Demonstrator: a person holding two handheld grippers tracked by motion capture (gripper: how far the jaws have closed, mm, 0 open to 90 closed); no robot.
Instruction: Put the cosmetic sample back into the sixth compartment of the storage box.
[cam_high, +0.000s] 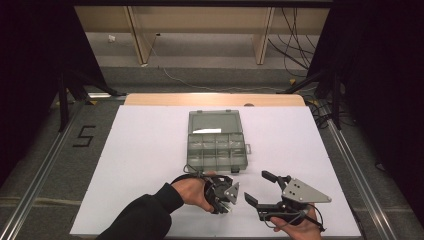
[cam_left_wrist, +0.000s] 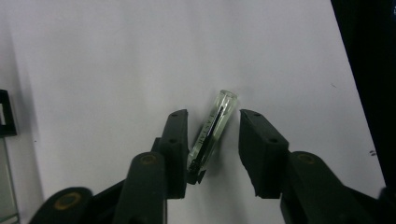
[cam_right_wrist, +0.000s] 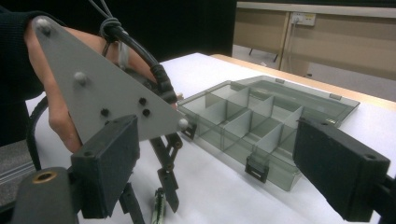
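On the white table (cam_high: 150, 150), the left gripper (cam_left_wrist: 212, 144) points down at a small clear tube (cam_left_wrist: 212, 130) with a dark rod inside it, which lies flat on the surface between the two jaws. The jaws stand apart, released: the left jaw sits just beside or touching the tube's side, while the right jaw is clear of it with white table showing in the gap. From the right gripper view the tube (cam_right_wrist: 159, 207) lies under the left gripper's (cam_right_wrist: 149, 198) tips. The right gripper (cam_high: 260, 187), held near the table's front edge, is spread wide and grasps nothing. Just beyond both grippers sits an open grey compartment box (cam_high: 217, 142), lid laid back
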